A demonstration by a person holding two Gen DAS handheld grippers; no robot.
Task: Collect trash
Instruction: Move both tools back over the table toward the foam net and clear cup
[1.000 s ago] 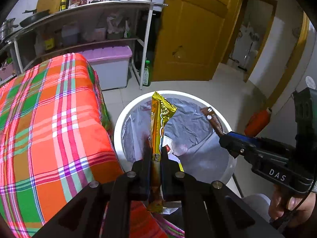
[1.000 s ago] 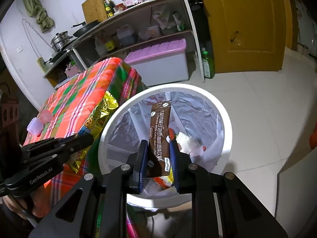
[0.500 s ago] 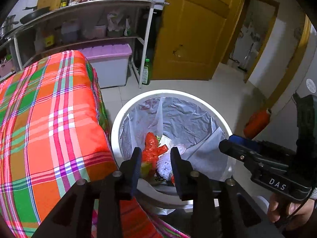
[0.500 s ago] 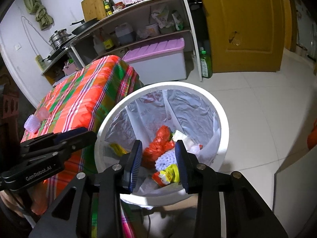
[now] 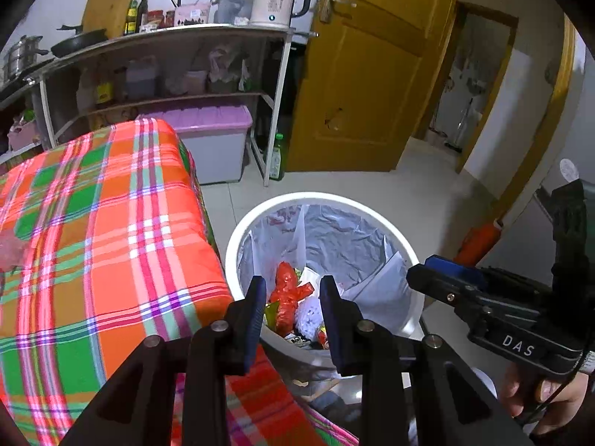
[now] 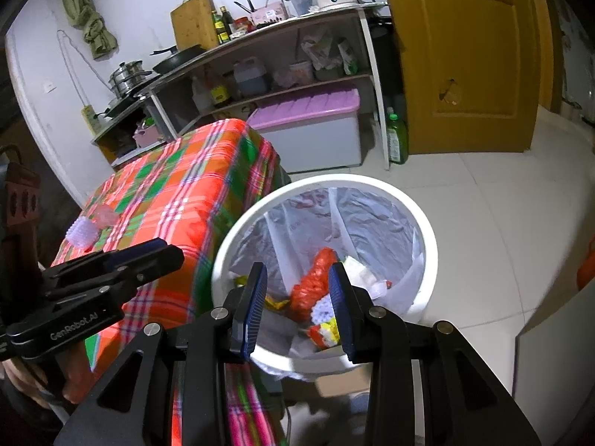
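Observation:
A white round trash bin (image 5: 260,215) lined with a grey plastic bag stands on the floor beside the table; it also shows in the right wrist view (image 6: 427,230). Inside lie a red wrapper (image 5: 286,290), white crumpled pieces and yellow packets (image 6: 327,330). My left gripper (image 5: 293,297) is open and empty over the bin's near rim. My right gripper (image 6: 297,290) is open and empty above the bin. Each gripper shows in the other's view: the right one (image 5: 446,282), the left one (image 6: 148,256).
A table with an orange, green and pink plaid cloth (image 5: 93,241) stands left of the bin. A pale spiky object (image 6: 83,232) lies on it. A purple-lidded storage box (image 5: 208,141), a metal shelf rack (image 5: 167,59), a green bottle (image 6: 396,137) and a yellow door (image 5: 372,74) stand behind.
Both grippers opened and released their wrappers, the yellow one from the left and the brown one from the right, into the bin. Both jaws have spread wider since half a second ago.

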